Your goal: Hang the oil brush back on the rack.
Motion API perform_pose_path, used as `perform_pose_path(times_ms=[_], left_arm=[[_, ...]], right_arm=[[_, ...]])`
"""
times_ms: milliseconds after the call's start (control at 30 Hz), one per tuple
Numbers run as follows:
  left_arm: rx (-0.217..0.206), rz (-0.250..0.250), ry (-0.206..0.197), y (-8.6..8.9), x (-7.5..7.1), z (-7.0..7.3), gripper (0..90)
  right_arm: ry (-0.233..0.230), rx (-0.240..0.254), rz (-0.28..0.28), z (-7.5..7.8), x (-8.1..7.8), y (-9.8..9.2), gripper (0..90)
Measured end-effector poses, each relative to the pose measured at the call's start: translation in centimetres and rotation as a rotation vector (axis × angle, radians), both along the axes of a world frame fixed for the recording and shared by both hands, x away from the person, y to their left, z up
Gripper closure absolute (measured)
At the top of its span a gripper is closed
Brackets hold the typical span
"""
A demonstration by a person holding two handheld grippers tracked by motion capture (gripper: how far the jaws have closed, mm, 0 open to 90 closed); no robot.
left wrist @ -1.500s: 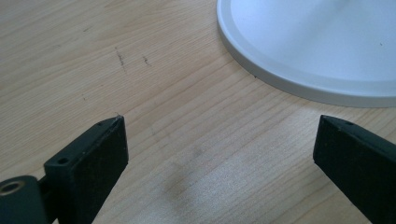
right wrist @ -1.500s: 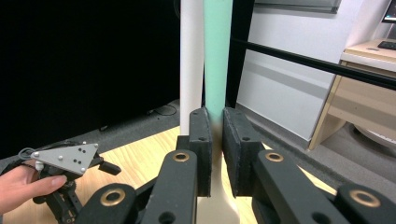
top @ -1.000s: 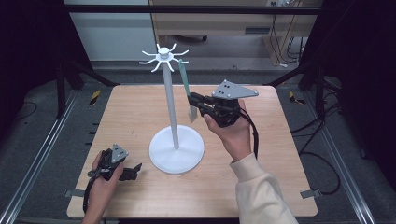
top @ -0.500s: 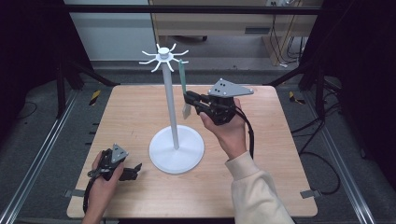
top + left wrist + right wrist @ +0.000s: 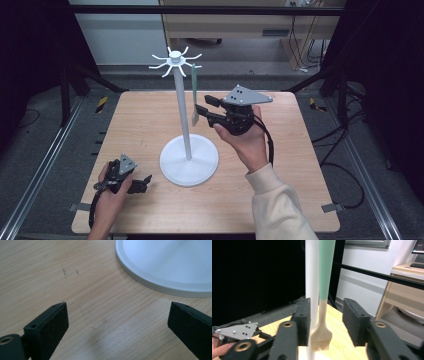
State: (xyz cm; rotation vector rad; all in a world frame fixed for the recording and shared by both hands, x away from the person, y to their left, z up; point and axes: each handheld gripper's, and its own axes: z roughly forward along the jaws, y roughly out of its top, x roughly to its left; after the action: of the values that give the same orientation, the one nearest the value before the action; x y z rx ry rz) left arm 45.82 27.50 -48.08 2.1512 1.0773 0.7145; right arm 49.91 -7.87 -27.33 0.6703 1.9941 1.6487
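Above the right half of the wooden table (image 5: 150,120) we hold the right gripper (image 5: 200,111) raised off the surface, our right hand (image 5: 245,137) cupped under its body with the forearm in a cream sleeve (image 5: 280,207) rising from the lower edge of the high view. That gripper lies roughly level and points leftward toward the white stand (image 5: 186,115), its grey three-cornered plate on top. Hanging from one of the stand's upper hooks is the silicone brush (image 5: 194,97), green in the handle and beige toward the bristled head, which dangles just beside the pole. From the right gripper view, the brush (image 5: 322,315) sits between the two black jaws, which have just been opening; gaps show on both sides of the head, so the pads do not press on it. Our left hand (image 5: 111,192) rests low at the near left corner of the table, wrapped around the left gripper (image 5: 145,181), which lies on the wood and points toward the stand's round base (image 5: 170,267). Its jaws stand spread wide with bare tabletop between them.
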Motion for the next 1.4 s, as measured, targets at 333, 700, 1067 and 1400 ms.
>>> perform_pose_path(times_ms=[333,700,1067,1400], left_arm=[[0.002,-0.001,0.002,0.0,0.0,0.0,2.9],[0.005,-0.003,0.005,-0.1,0.0,-0.1,2.9],[0.007,-0.004,0.009,-0.1,0.0,-0.1,2.8],[0.009,-0.003,0.009,-0.1,0.0,-0.1,2.8]], right_arm=[[0.043,-0.060,-0.072,-0.1,-0.2,-0.8,29.4],[0.050,-0.123,-0.159,-1.3,-0.1,-2.4,13.2],[0.077,-0.135,-0.200,-3.5,-0.3,-5.4,9.1],[0.084,-0.168,-0.238,-4.7,-0.7,-7.3,10.0]])
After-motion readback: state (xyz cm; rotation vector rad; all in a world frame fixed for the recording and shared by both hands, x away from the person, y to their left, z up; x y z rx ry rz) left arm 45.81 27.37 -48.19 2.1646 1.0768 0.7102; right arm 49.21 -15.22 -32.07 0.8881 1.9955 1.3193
